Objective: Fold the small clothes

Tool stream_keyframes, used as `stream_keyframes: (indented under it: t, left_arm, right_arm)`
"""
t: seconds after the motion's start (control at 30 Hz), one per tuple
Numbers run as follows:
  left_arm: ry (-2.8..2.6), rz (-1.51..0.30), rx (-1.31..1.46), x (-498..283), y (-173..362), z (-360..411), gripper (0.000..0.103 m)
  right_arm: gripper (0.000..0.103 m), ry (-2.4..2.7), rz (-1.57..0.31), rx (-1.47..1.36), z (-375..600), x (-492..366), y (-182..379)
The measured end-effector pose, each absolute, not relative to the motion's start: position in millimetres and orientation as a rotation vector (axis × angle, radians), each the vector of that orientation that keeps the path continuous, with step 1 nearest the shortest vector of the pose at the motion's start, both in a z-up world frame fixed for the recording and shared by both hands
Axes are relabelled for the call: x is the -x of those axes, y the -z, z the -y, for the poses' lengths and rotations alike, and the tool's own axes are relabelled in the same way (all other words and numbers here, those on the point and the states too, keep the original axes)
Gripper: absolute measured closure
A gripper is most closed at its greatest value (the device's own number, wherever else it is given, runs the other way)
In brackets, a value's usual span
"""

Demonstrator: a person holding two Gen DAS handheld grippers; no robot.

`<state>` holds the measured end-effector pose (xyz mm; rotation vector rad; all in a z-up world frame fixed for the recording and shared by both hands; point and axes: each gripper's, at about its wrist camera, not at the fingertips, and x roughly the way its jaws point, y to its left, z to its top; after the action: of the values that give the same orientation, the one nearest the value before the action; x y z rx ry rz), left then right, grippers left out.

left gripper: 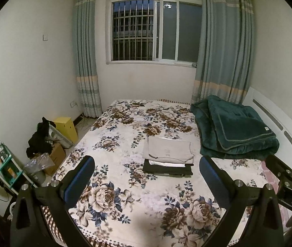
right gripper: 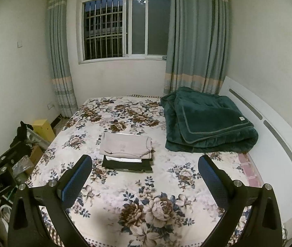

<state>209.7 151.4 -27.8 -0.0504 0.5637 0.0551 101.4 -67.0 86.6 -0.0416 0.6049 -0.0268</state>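
Observation:
A small stack of folded clothes point(left gripper: 168, 156) lies in the middle of the floral bedspread point(left gripper: 125, 195): a beige garment on top, a white one under it, a black one at the bottom. The stack also shows in the right wrist view point(right gripper: 126, 151). My left gripper point(left gripper: 146, 170) is open and empty, held above the near part of the bed, short of the stack. My right gripper point(right gripper: 144, 169) is open and empty too, beside the left one, also short of the stack. The right gripper's body shows at the left wrist view's right edge point(left gripper: 290, 183).
A folded dark green blanket point(left gripper: 234, 129) lies at the bed's far right by the white headboard point(right gripper: 269, 123). Left of the bed on the floor are a yellow box point(left gripper: 66, 126), cardboard boxes, black cloth point(left gripper: 40, 138) and a teal shelf point(left gripper: 4, 164). A window and curtains stand behind.

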Motion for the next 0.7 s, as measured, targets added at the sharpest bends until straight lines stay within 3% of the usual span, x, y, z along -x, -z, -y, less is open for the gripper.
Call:
stream_keyframes:
  t: [0.7]
  left_arm:
    - [-0.062, -0.561, 0.058, -208.5, 24.0, -156.8, 0.000]
  right_arm:
    - [0.000, 0.021, -0.600, 0.036, 55.8, -103.4, -86.0]
